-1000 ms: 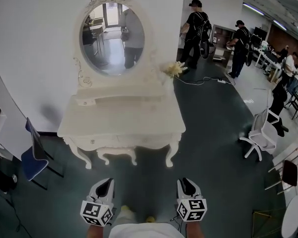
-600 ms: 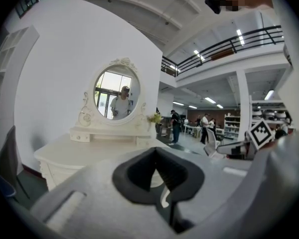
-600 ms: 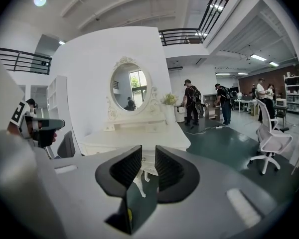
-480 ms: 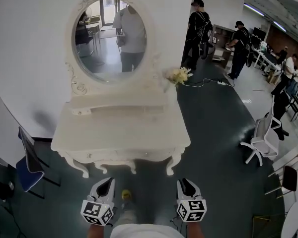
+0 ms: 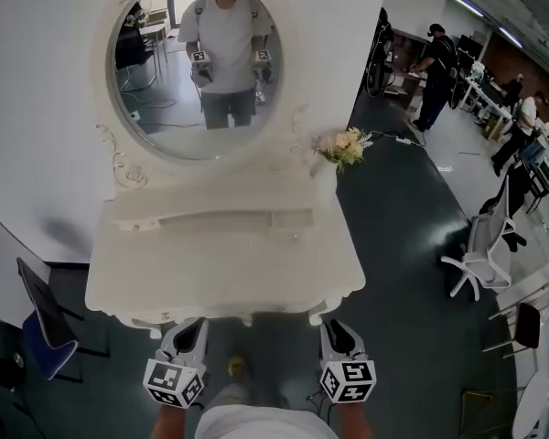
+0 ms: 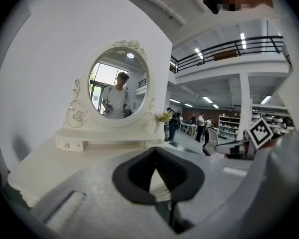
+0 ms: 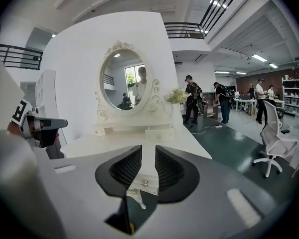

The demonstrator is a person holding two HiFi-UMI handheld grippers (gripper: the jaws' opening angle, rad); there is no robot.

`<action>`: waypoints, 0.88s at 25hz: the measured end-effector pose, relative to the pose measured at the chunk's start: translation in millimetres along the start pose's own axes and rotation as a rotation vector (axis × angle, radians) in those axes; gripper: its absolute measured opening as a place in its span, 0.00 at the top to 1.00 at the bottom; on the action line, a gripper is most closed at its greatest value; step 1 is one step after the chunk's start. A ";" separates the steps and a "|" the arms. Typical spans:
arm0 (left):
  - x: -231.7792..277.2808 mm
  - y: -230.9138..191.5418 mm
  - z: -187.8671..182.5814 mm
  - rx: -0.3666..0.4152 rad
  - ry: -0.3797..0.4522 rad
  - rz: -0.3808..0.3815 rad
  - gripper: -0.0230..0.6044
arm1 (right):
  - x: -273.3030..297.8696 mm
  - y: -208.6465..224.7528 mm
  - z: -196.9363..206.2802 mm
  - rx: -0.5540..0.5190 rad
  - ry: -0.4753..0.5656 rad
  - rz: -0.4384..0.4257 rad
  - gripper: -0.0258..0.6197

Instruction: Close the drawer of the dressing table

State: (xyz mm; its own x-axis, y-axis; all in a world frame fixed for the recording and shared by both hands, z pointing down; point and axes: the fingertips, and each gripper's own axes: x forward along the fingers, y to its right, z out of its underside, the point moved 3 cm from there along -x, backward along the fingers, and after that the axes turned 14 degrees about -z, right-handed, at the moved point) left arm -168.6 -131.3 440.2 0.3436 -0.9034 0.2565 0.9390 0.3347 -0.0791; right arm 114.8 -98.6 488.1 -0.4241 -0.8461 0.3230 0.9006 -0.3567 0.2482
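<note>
Nothing is closed yet: the small drawer (image 5: 293, 219) under the mirror (image 5: 197, 71) stands pulled out (on its right side). The left tool (image 5: 193, 329), tips together, and the right tool (image 5: 340, 332), partly open, hover empty at the tabletop's (image 5: 210, 277) front edge.

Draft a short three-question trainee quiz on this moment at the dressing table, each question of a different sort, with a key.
1. Multiple choice: in the head view, what stands right of the mirror on the dressing table? A) a lamp B) flowers C) a bottle
2. True or false: the right gripper's jaws are pressed shut together.
3. Short answer: at which end of the shelf under the mirror, the head view's left or right, is the small drawer pulled out?
Key: 1 B. 2 False: a clear gap separates them. 3 Right.
</note>
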 end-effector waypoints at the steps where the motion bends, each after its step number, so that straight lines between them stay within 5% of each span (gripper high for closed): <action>1: 9.8 -8.9 -4.1 0.002 0.001 0.007 0.97 | 11.5 -0.9 -4.7 -0.003 -0.001 0.005 0.85; 8: 58.4 -53.6 -15.7 0.007 -0.005 0.056 0.97 | 68.8 -12.8 -19.6 -0.006 -0.006 0.034 0.85; 22: 97.7 -77.2 -13.9 -0.011 -0.034 0.097 0.97 | 110.5 -9.2 -24.2 0.019 -0.026 0.064 0.85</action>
State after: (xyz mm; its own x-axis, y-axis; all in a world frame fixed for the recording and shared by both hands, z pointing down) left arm -207.3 -249.1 457.9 0.4326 -0.8570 0.2801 0.9014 0.4171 -0.1160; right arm 62.0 -198.4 499.4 -0.3686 -0.8560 0.3625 0.9240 -0.2947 0.2435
